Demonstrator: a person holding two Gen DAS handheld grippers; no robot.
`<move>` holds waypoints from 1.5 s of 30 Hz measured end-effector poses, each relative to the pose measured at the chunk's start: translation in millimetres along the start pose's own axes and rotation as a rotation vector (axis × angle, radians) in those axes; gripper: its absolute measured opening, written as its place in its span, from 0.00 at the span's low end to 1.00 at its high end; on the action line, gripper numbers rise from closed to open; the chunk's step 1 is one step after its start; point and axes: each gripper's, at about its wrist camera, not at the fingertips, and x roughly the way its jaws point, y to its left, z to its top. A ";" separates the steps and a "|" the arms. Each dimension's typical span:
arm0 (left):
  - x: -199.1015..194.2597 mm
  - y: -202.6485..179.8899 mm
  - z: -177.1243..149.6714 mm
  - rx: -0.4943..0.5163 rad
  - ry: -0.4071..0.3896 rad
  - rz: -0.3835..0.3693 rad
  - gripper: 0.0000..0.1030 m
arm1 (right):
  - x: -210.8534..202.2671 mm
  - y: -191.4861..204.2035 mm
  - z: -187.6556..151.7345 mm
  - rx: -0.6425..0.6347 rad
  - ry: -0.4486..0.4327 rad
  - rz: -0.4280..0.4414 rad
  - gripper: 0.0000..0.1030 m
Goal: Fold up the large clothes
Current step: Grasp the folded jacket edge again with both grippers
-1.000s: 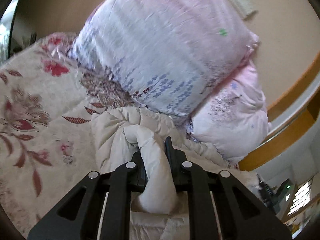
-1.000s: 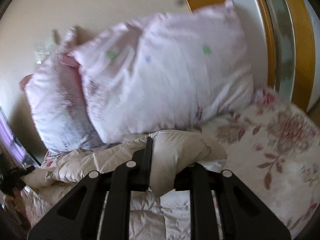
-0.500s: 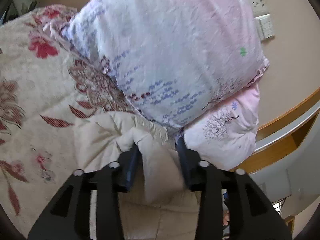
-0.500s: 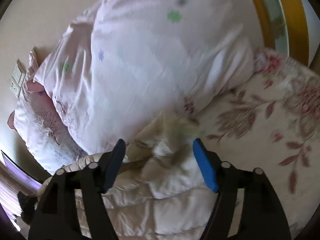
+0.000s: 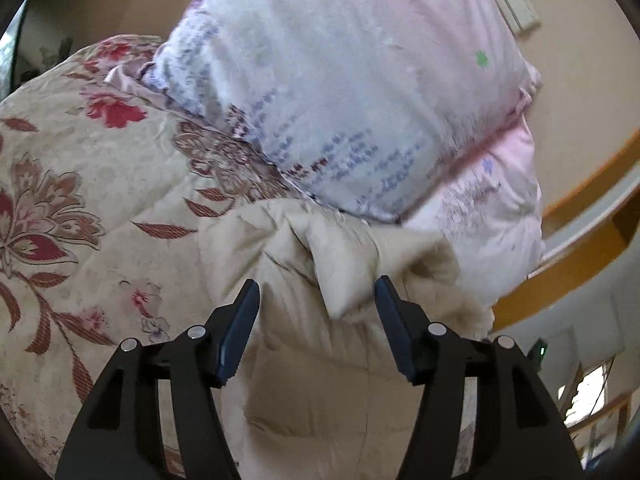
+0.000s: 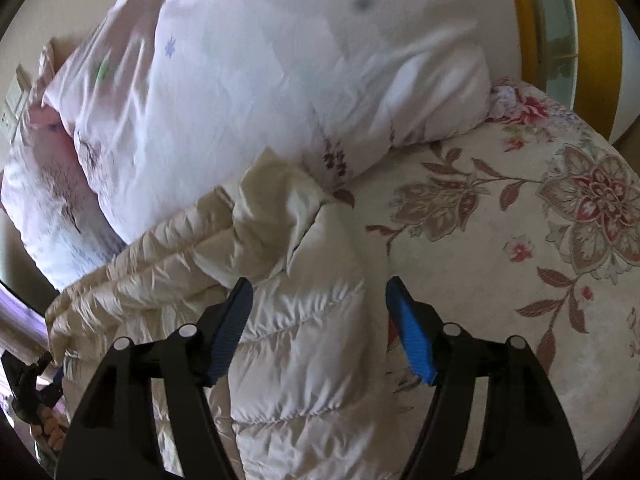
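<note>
Cream puffer jacket (image 5: pixel 320 360) lying on a floral bedspread (image 5: pixel 80 200) against two pillows (image 5: pixel 340 100), likely light, soft and slippery, best pinched at a hem or corner; left gripper (image 5: pixel 316 300) and right gripper (image 6: pixel 318 300) have just opened, holding nothing.

The puffy jacket (image 6: pixel 280 320) is cream. Under it, the bedcover (image 6: pixel 520 216) is cream with red and brown flowers. Behind the jacket, the pillows (image 6: pixel 260 80) are pale pink with little green and purple flowers.
</note>
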 end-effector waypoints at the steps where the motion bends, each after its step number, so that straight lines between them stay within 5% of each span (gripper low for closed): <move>1: -2.3 0.4 -0.4 0.000 -0.007 -0.014 0.58 | 0.2 0.8 0.2 -0.005 -0.001 -0.003 0.68; 4: -10.0 5.4 2.8 -0.011 -0.036 -0.048 0.58 | 5.8 2.6 1.0 -0.020 0.012 -0.002 0.68; 9: 1.9 3.2 0.6 0.009 0.007 0.006 0.58 | 10.6 3.6 0.5 -0.013 0.021 0.011 0.62; 11: 11.0 -0.8 -1.7 0.028 0.032 0.038 0.58 | 13.3 2.5 -1.1 -0.009 0.031 0.015 0.52; 13: 18.9 -3.0 -3.1 0.036 0.044 0.059 0.50 | 15.9 2.5 -3.1 -0.006 0.041 0.025 0.28; 15: 23.9 -4.6 -3.4 0.043 0.043 0.084 0.26 | 11.3 5.1 -3.9 -0.008 0.008 0.041 0.15; 17: 27.0 -6.3 -1.6 0.050 0.031 0.119 0.14 | 1.1 8.5 -2.7 -0.005 -0.052 0.049 0.12; 21: 30.0 -9.6 1.6 0.076 0.015 0.192 0.09 | -5.0 10.8 -1.1 -0.002 -0.108 0.008 0.11; 31: 47.8 -1.6 -9.3 0.096 -0.007 0.343 0.08 | 28.2 18.4 -23.6 -0.017 -0.058 -0.190 0.11; 36: 54.4 -0.2 -20.4 0.121 -0.032 0.397 0.08 | 45.4 36.5 -29.3 -0.110 -0.044 -0.288 0.20; 41: 30.4 -2.2 -13.3 0.073 -0.057 0.334 0.10 | 5.8 38.7 -34.0 -0.108 -0.123 -0.242 0.44; 45: 0.0 -17.0 -13.4 0.102 -0.096 0.306 0.16 | -39.6 46.6 -47.7 -0.150 -0.205 -0.195 0.46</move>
